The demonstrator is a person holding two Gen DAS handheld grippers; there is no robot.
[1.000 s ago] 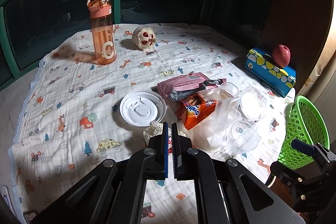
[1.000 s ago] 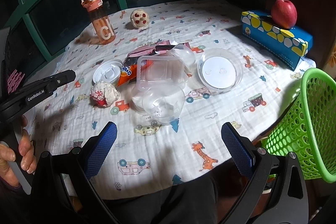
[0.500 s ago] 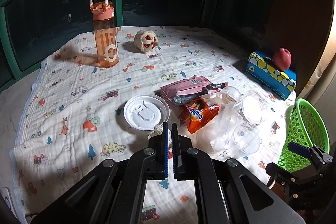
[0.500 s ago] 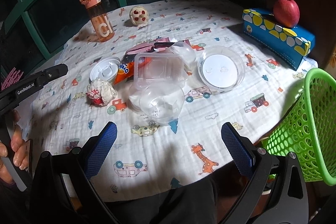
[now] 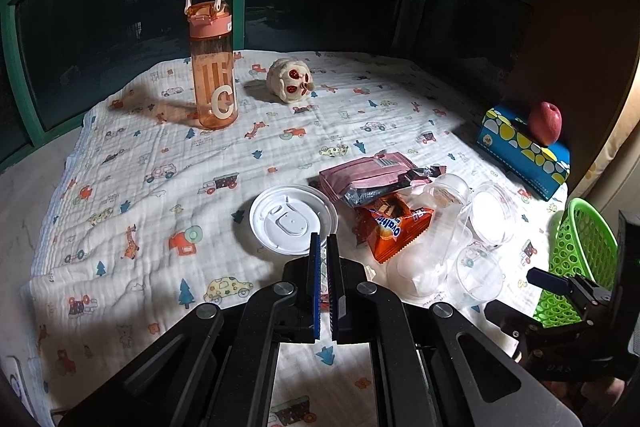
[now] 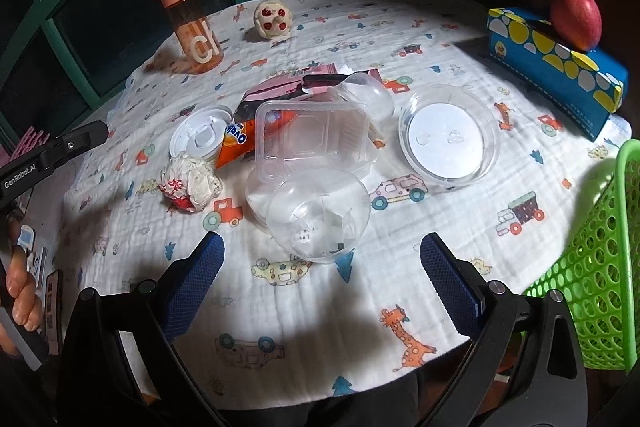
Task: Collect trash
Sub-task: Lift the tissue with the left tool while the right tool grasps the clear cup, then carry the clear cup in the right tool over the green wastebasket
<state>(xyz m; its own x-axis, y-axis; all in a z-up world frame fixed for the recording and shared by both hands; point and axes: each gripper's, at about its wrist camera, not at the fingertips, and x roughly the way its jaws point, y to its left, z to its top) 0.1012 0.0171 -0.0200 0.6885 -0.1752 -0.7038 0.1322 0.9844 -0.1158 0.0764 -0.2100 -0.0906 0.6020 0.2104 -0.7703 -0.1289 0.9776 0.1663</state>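
Note:
Trash lies clustered on the patterned cloth: a clear cup on its side, a clear rectangular tub, a round clear dish, a white lid, an orange snack wrapper, a pink wrapper and a crumpled paper ball. My right gripper is open just in front of the cup, with nothing between its fingers. My left gripper is shut and empty, near the white lid; it hides the paper ball in its own view. A green basket stands at the right table edge.
An orange water bottle and a skull toy stand at the back. A blue box carrying a red apple sits back right. Dark windows with green frames run behind the table. A hand holds the left gripper.
The right gripper has come lower and closer to the clear cup, still open. The left view has shifted slightly, and the paper ball has slipped behind the shut fingers.

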